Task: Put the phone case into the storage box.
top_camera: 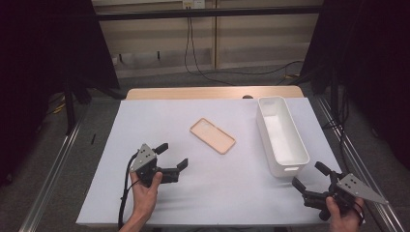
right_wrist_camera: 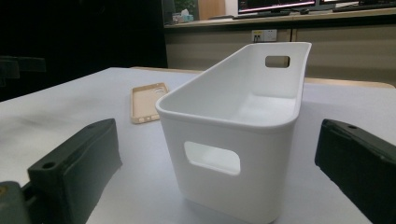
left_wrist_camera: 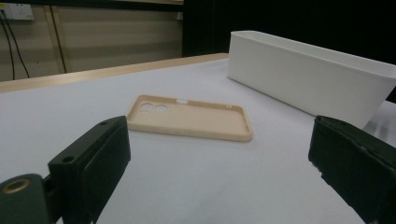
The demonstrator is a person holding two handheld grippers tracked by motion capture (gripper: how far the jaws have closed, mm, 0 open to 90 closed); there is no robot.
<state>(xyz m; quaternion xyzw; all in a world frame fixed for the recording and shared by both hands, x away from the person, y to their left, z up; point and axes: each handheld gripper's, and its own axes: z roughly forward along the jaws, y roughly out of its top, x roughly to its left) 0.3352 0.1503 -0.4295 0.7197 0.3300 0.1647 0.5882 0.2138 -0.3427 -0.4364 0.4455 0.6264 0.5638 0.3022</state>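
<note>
A beige phone case (top_camera: pixel 212 136) lies flat, open side up, near the middle of the white table cover (top_camera: pixel 145 121). In the left gripper view the phone case (left_wrist_camera: pixel 191 117) lies ahead of the wide-apart jaws. A long white bin (top_camera: pixel 281 135) stands empty at the right; in the right gripper view the bin (right_wrist_camera: pixel 233 135) is close, end-on, with a handle slot facing me, and the phone case (right_wrist_camera: pixel 145 101) lies beyond it at left. My left gripper (top_camera: pixel 172 155) is open, low at front left. My right gripper (top_camera: pixel 309 175) is open at the front right corner, just short of the bin.
A wooden table edge (top_camera: pixel 212 92) runs along the back. Metal rails (top_camera: pixel 53 164) flank the table on both sides. Black cables (top_camera: pixel 203 67) trail across the floor behind, and dark curtains (top_camera: pixel 48 43) hang at left and right.
</note>
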